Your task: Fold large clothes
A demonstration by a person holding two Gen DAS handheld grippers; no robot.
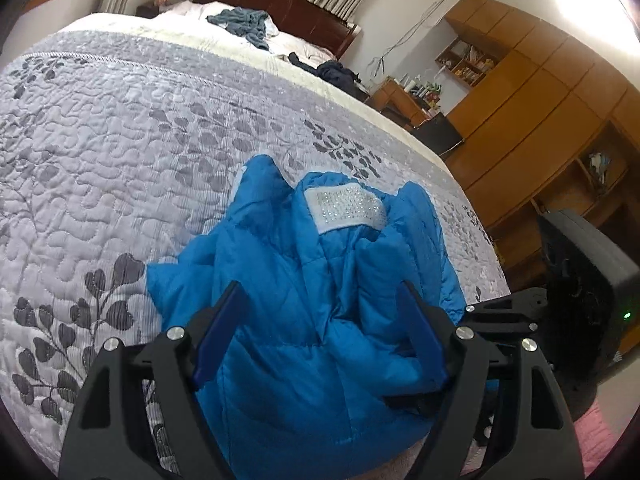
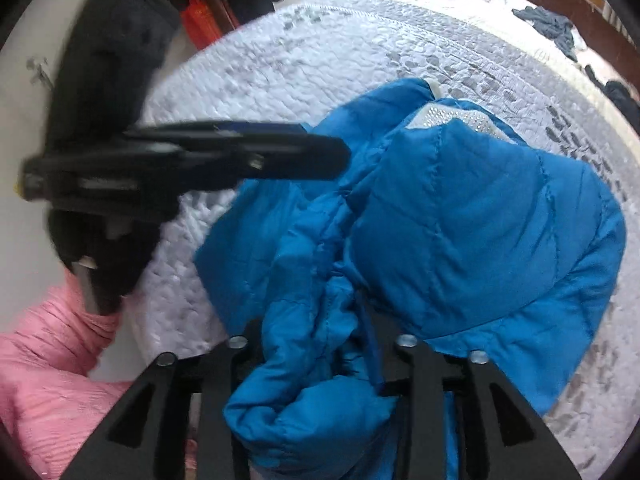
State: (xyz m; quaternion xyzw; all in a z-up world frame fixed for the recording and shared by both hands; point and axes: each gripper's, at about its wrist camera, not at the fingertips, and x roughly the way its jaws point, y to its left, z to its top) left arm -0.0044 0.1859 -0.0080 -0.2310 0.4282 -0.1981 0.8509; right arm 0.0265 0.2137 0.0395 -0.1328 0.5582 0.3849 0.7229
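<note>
on the quilted bed (image 1: 120, 128), blue jacket (image 1: 320, 300) between spread left jaws, bunched hiding right jaws' state

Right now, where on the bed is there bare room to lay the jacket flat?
Free: the broad stretch of grey quilt between the blue jacket and the crumpled grey-blue garment near the headboard. Crowded: the near edge, where the jacket is bunched around the left gripper and right gripper, and the far corner with dark clothes.
</note>
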